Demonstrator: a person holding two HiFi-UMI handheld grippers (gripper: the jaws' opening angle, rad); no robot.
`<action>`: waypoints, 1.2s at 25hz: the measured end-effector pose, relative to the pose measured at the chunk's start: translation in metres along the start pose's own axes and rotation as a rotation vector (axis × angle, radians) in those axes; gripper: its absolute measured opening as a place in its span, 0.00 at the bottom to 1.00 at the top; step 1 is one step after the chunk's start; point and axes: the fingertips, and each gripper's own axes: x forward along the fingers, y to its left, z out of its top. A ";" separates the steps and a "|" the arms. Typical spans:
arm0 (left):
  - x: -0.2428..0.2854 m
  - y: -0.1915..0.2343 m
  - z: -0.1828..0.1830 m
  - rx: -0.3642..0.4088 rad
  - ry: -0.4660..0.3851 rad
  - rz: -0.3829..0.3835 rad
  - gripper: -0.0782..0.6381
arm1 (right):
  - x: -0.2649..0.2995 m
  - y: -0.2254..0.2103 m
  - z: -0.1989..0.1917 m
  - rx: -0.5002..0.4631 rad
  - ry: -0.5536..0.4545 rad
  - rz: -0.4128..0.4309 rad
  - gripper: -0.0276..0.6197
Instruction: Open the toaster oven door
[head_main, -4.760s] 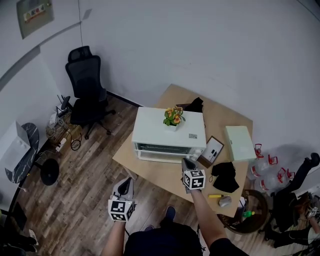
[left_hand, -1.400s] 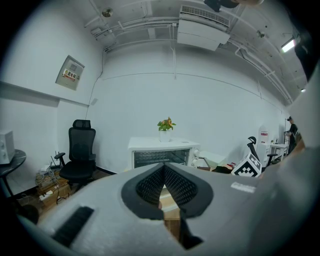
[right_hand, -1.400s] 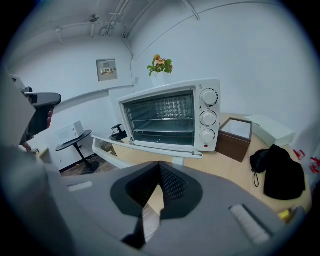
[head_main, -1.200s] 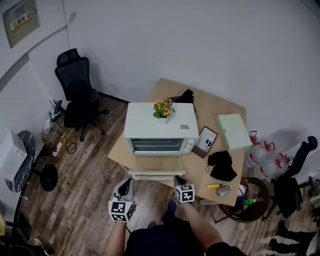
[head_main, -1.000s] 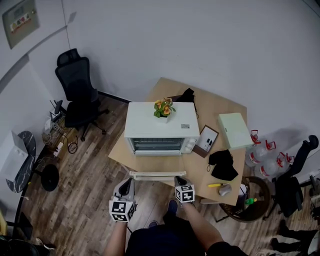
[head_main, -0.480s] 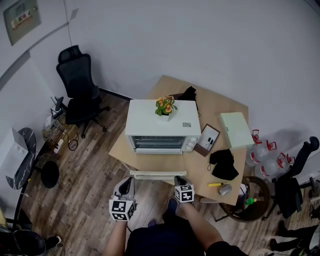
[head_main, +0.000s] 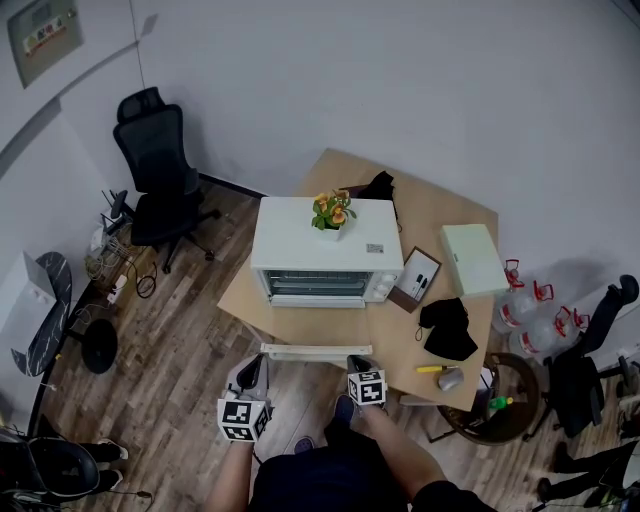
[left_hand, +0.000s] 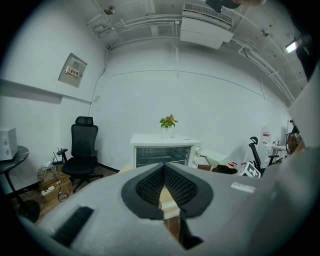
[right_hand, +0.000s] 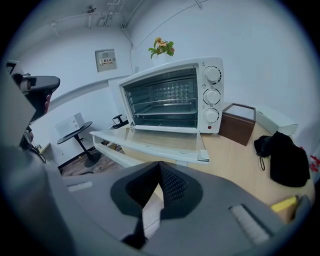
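- Well, where does the toaster oven (head_main: 325, 250) stand?
- On the wooden table (head_main: 440, 215), near its middle, with its front facing the person. Its door (head_main: 312, 352) is down and lies about level. It is hinged at the bottom and reaches toward 6 o'clock, with its front edge out past the table's edge. The wire rack (right_hand: 165, 107) inside shows in the right gripper view.
- Right gripper (head_main: 357, 362)?
- At the door's 5 o'clock corner, just beside the front edge. The jaws are together at the tips with nothing between them. The door lies ahead of them, not in their grip.
- And the left gripper (head_main: 252, 364)?
- At about 7 o'clock of the door, apart from it, over the wood floor (head_main: 170, 330). The jaws meet tip to tip, empty, and point toward the oven.
- Anything else noted?
- A potted plant (head_main: 333, 214) sits on the oven's top, toward the back. At 3 o'clock of the oven are a brown box (head_main: 419, 280), a pale green box (head_main: 473, 260) and a black cloth (head_main: 447, 330). A black office chair (head_main: 160, 165) stands at 10 o'clock by the wall.
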 end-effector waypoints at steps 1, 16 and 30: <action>0.000 0.001 0.000 -0.002 -0.001 0.001 0.10 | 0.001 0.001 -0.002 0.000 0.005 0.002 0.06; 0.001 0.005 -0.001 -0.007 0.001 0.011 0.10 | 0.022 0.000 -0.037 0.039 0.087 0.014 0.06; 0.002 0.009 -0.010 -0.022 0.027 0.027 0.10 | 0.037 -0.002 -0.058 0.080 0.146 0.030 0.06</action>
